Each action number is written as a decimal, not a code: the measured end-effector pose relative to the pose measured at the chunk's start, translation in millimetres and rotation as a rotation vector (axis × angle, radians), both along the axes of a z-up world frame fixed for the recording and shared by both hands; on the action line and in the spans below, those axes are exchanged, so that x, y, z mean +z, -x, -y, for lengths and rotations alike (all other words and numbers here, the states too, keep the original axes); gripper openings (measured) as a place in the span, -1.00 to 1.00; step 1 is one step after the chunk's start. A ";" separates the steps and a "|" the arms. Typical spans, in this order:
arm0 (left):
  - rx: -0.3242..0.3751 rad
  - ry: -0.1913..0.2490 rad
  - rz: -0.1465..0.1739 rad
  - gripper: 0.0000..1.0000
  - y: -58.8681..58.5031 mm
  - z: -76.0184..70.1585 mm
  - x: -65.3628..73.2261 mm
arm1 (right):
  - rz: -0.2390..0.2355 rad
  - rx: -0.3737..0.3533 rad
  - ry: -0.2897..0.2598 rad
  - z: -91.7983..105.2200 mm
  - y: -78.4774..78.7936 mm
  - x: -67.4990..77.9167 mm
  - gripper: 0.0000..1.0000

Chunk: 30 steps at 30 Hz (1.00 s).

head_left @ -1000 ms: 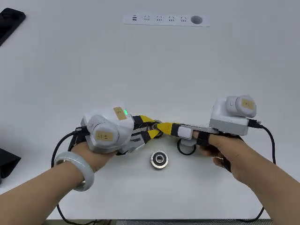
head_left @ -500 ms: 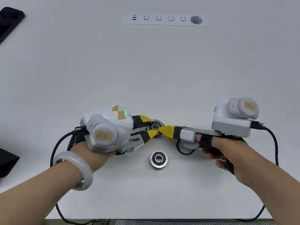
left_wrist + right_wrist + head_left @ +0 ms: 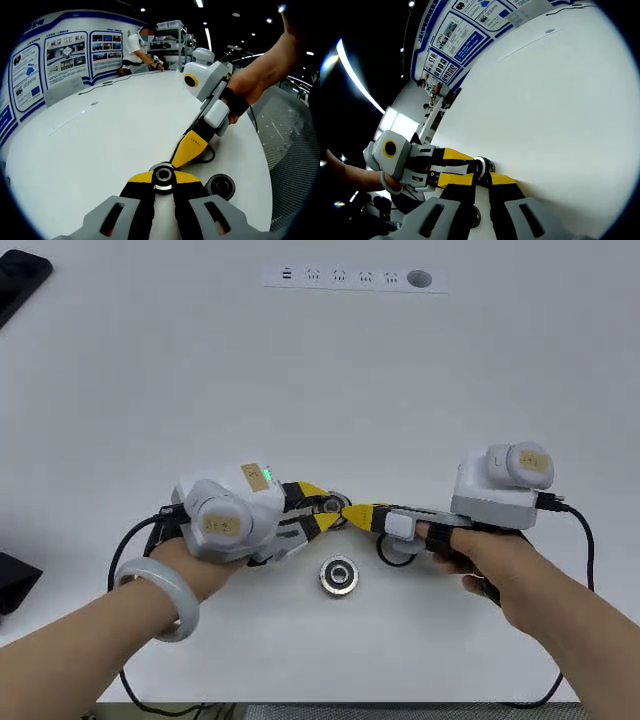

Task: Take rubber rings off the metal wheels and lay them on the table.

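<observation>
A metal wheel [image 3: 331,506] [image 3: 163,176] sits clamped between the yellow tips of my left gripper [image 3: 322,514] [image 3: 163,181], just above the table. My right gripper [image 3: 350,513] [image 3: 484,178] comes in from the right with its tips pressed together on the black rubber ring at that wheel's rim [image 3: 481,165]. From the left gripper view those yellow tips [image 3: 190,147] touch the wheel's top edge. A second wheel [image 3: 340,576] [image 3: 220,186] lies flat on the table near the front. A loose black rubber ring [image 3: 385,556] [image 3: 208,158] lies under the right gripper.
The white table [image 3: 320,390] stretches bare toward a white power strip [image 3: 352,280] at the far edge. A black object [image 3: 18,280] sits at the far left corner, another [image 3: 15,585] at the left edge. Black cables [image 3: 575,530] trail from both grippers.
Almost nothing differs: both grippers stay joined at the held wheel, and the right hand has drifted very slightly to the right.
</observation>
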<state>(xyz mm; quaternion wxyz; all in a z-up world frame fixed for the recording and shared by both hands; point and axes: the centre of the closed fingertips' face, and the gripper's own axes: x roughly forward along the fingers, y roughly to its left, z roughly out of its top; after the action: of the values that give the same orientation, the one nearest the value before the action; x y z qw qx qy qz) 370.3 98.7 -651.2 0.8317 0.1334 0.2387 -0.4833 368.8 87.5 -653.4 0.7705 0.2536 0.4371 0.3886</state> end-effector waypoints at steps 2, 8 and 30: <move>-0.001 -0.001 0.000 -0.73 0.0 -0.1 -0.1 | 0.002 0.001 0.001 0.7 -0.2 0.0 -0.77; 0.002 0.001 -0.002 -0.73 -0.2 -0.3 -0.5 | 0.002 0.004 -0.003 2.4 -2.2 -1.0 -0.81; 0.001 0.001 -0.001 -0.73 -1.2 -1.1 -1.2 | 0.012 0.002 0.011 0.6 -1.4 -1.4 -0.96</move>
<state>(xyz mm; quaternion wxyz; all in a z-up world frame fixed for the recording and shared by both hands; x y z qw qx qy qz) 371.5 99.8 -652.5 0.8317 0.1325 0.2389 -0.4833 370.2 86.8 -654.8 0.7741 0.2465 0.4350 0.3883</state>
